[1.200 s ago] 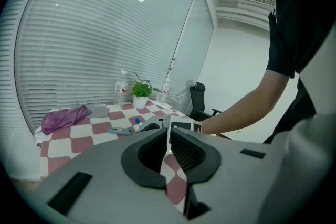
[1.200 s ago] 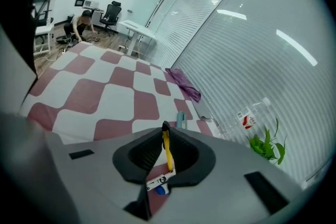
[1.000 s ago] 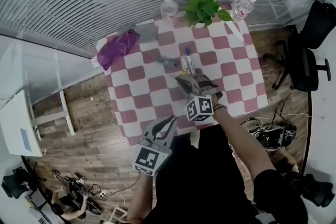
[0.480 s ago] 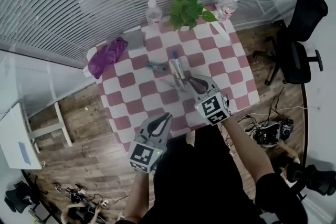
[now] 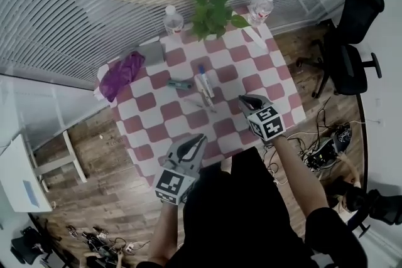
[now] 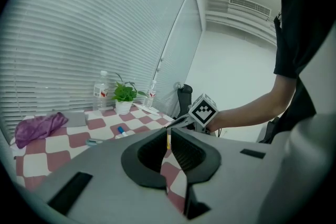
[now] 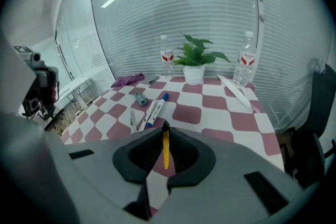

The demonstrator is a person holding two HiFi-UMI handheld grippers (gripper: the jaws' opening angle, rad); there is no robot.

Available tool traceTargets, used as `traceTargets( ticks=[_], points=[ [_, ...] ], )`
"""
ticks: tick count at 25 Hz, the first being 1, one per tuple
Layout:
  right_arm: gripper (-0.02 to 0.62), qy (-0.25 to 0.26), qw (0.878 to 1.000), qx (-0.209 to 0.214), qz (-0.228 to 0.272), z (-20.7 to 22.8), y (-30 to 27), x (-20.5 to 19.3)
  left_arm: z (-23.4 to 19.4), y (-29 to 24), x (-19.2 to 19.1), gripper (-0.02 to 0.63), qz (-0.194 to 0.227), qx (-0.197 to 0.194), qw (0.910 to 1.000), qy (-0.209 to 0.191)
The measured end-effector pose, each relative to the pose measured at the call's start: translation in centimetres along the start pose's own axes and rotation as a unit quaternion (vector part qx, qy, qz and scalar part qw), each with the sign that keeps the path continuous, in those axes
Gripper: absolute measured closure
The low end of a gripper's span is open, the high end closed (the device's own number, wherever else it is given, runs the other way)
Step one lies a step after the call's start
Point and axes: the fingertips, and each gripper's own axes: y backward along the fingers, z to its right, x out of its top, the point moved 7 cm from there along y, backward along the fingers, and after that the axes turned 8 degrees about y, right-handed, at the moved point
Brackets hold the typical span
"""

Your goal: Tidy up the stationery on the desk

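The right gripper point(image 7: 164, 126) is clenched on a slim yellow pencil with a black tip point(image 7: 165, 150), which lies along the gap between its jaws above the near right part of the pink-and-white chequered table point(image 5: 221, 129). The left gripper point(image 6: 168, 131) hangs at the table's near edge with its jaws pressed together. At mid-table, a blue-capped white marker point(image 7: 157, 106) lies beside other pens, near a small teal oblong object point(image 7: 139, 98).

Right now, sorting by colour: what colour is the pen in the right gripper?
Yellow pen, black tip; clearest in the right gripper view.
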Motion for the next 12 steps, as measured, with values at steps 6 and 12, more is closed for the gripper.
traceTargets(
  ticks=[6, 12],
  points=[
    [0.537, -0.058, 0.998, 0.023, -0.019, 1.8, -2.9, -1.0, -0.1, -0.3, 0.1, 0.566, -0.008, 0.003, 0.9999, 0.010],
    [0.538, -0.069, 0.997, 0.041, -0.023, 2.8, -5.9, -1.0, 0.0, -0.6, 0.3, 0.566, -0.011, 0.013, 0.9998, 0.012]
  ],
)
